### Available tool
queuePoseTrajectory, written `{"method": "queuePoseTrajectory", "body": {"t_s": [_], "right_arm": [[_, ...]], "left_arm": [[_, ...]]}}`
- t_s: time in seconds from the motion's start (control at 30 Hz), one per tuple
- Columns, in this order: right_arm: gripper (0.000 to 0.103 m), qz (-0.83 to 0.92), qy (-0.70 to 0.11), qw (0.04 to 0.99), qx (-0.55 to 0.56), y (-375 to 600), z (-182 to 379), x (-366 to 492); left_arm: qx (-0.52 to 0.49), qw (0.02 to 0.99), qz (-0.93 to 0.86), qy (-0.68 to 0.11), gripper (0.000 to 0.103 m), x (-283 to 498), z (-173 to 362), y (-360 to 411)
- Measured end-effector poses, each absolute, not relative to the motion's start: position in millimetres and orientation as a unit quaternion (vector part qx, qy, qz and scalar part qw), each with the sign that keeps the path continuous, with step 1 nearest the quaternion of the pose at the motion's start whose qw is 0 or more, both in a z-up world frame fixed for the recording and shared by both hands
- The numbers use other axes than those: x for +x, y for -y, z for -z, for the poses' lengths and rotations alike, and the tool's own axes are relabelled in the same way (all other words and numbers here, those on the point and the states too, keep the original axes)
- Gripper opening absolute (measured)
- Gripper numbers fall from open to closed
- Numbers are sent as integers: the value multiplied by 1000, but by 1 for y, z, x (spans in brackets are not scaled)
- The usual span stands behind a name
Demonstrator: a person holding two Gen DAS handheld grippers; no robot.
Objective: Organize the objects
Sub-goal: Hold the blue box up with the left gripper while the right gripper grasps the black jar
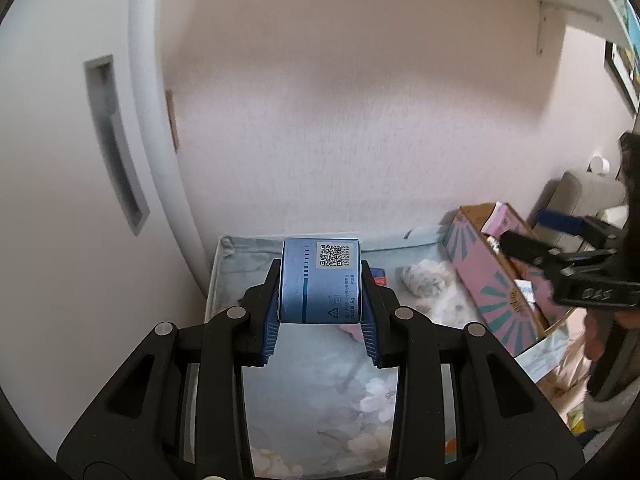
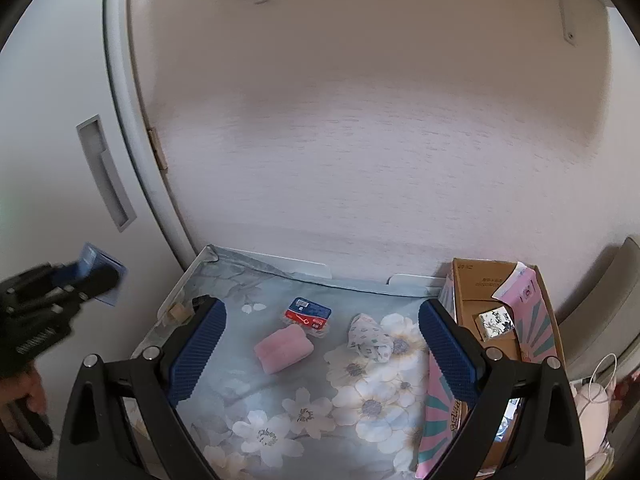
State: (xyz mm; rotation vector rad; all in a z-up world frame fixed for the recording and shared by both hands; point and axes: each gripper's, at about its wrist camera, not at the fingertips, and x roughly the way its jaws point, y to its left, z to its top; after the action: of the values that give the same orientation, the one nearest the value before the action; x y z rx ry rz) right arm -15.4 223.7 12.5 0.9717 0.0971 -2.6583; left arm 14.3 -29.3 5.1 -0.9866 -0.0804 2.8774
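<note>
My left gripper (image 1: 320,286) is shut on a small blue box (image 1: 320,284) with a QR label, held up in the air over the floral cloth (image 1: 320,380). In the right wrist view the same left gripper (image 2: 102,280) shows at the left edge with the blue box (image 2: 90,258) in it. My right gripper (image 2: 320,344) stands open above the floral cloth (image 2: 280,412), nothing between its fingers. On the cloth lie a pink roll (image 2: 283,347), a red and blue packet (image 2: 308,314) and a patterned bundle of fabric (image 2: 370,338).
An open pink cardboard box (image 2: 536,320) with a small patterned packet (image 2: 494,322) inside stands at the right of the cloth. A white door with a recessed handle (image 2: 106,172) rises at the left. A wall runs behind. A hand (image 2: 34,392) grips the left handle.
</note>
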Motion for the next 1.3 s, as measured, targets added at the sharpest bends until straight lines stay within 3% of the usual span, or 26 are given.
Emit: {"method": "queuePoseTrajectory", "body": {"t_s": [0.4, 0.83, 1.1, 1.3], "right_arm": [[96, 875, -148, 312, 341, -163, -2, -77], [96, 715, -291, 482, 414, -11, 120, -145], [70, 659, -349, 499, 441, 34, 195, -152], [53, 650, -358, 499, 447, 40, 214, -154]], "left_arm": [[-325, 2, -944, 55, 31, 41, -9, 45], [-322, -68, -940, 87, 31, 59, -2, 57], [-326, -108, -934, 100, 31, 68, 5, 63], [-329, -119, -930, 108, 31, 75, 11, 63]]}}
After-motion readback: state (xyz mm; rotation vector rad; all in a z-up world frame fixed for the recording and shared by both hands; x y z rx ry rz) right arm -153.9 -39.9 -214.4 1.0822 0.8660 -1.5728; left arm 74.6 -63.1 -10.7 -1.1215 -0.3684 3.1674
